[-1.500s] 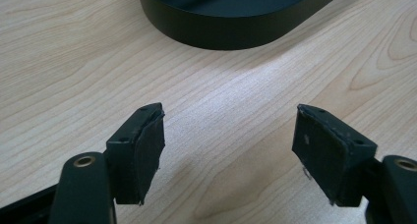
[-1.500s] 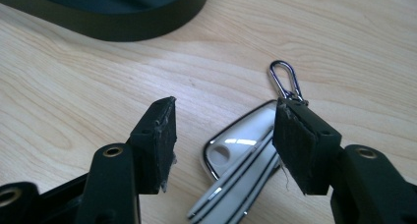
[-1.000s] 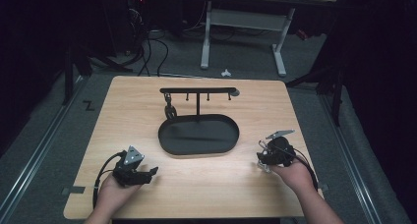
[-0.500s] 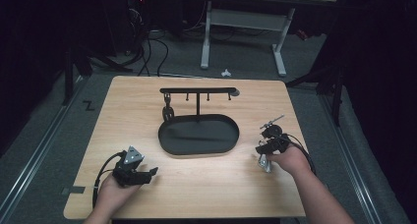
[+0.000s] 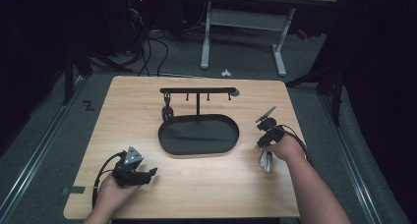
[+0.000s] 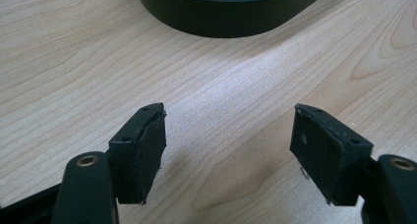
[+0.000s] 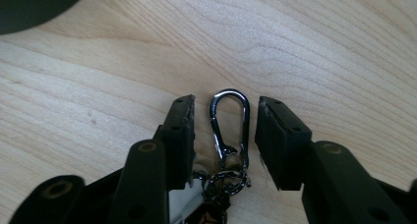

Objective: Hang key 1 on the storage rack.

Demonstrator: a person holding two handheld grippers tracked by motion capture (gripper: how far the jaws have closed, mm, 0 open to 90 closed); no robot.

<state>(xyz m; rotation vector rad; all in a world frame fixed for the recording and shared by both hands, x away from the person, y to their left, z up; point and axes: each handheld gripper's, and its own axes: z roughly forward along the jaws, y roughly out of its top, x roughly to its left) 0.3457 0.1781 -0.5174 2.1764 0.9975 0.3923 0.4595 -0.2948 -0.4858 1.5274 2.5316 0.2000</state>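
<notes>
A keyring with a silver carabiner clip [image 7: 229, 117] lies flat on the wooden table [image 5: 206, 184]; in the high view it is a pale shape [image 5: 265, 160] by the person's right hand. My right gripper [image 7: 223, 121] is tipped down over it and open, one jaw on each side of the clip with small gaps. A black stand has an oval tray base [image 5: 198, 134] and a T-bar with hooks [image 5: 198, 91]. A dark keyring [image 5: 167, 111] hangs from the bar's left end. My left gripper [image 5: 147, 174] rests open and empty near the front left.
The tray's black wall [image 6: 231, 17] lies ahead of the left gripper [image 6: 228, 135]. Bare wood surrounds both hands. The table's right edge [image 5: 295, 150] is close to the right hand. Desk legs and cables stand on the floor beyond.
The right hand has moved a little away from the front edge and tipped its gripper down over the keyring. The left gripper has stayed put.
</notes>
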